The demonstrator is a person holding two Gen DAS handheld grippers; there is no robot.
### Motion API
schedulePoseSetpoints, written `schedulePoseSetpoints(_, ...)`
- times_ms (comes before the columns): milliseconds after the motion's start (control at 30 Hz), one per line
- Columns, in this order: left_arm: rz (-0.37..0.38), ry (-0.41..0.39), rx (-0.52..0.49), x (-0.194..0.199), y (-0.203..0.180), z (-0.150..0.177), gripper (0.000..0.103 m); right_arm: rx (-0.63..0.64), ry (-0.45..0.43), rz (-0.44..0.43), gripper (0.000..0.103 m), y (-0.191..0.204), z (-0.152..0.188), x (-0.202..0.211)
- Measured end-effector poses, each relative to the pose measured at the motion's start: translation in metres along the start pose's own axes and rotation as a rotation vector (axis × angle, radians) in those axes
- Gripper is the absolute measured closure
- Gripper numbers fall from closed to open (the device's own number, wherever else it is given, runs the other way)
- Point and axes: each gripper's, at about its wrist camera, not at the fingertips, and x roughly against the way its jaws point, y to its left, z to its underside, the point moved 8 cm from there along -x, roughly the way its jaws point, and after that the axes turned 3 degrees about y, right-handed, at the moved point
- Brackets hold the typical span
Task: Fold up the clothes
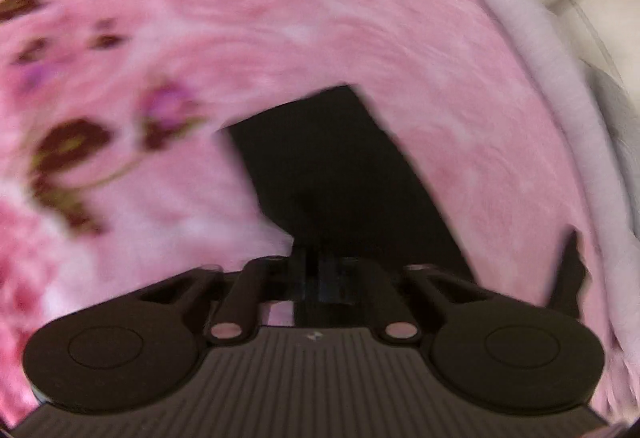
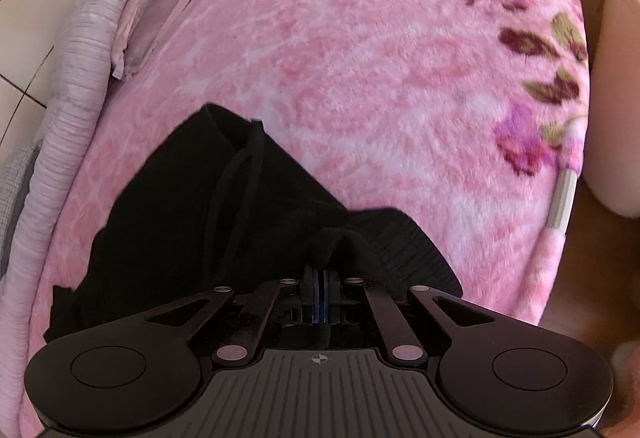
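Black garment (image 2: 192, 222) | on pink blanket (image 2: 360, 58), long axis ahead-left | right fingers (image 2: 320, 278) pinch near edge | left fingers (image 1: 316, 278) pinch cloth too

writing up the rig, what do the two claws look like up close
Both are matte black. The left claw and right claw each have two round discs, slim link bars with pale rivets, and a ribbed grey plate bearing a small mark. The right shows bluish pads.
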Motion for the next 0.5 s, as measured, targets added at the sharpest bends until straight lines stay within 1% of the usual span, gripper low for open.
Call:
schedulePoseSetpoints(33, 0.017, 0.012, -0.007, 0.000, -0.006, -0.004, 0.101, 0.026, -0.017, 0.000, 0.102, 0.009, -0.005, 0.004)
schedulePoseSetpoints(67, 0.049, 0.008, -0.016, 0.003, -0.022, -0.014, 0.101, 0.052, -0.035, -0.002, 0.102, 0.020, -0.010, 0.007)
schedulePoseSetpoints(133, 0.114, 0.002, -0.032, 0.010, -0.053, -0.035, 0.101, 0.104, -0.088, -0.059, 0.102, 0.057, -0.029, 0.017)
schedulePoseSetpoints(167, 0.147, -0.001, -0.041, 0.013, -0.069, -0.045, 0.101, 0.128, -0.115, -0.091, 0.102, 0.076, -0.040, 0.023)
schedulePoseSetpoints(233, 0.213, -0.012, -0.058, 0.022, -0.101, -0.066, 0.101, 0.137, -0.177, -0.208, 0.102, 0.120, -0.066, 0.053)
schedulePoseSetpoints(500, 0.561, -0.311, -0.160, 0.177, -0.259, -0.183, 0.101, 0.173, -0.422, -0.676, 0.102, 0.292, -0.166, 0.185)
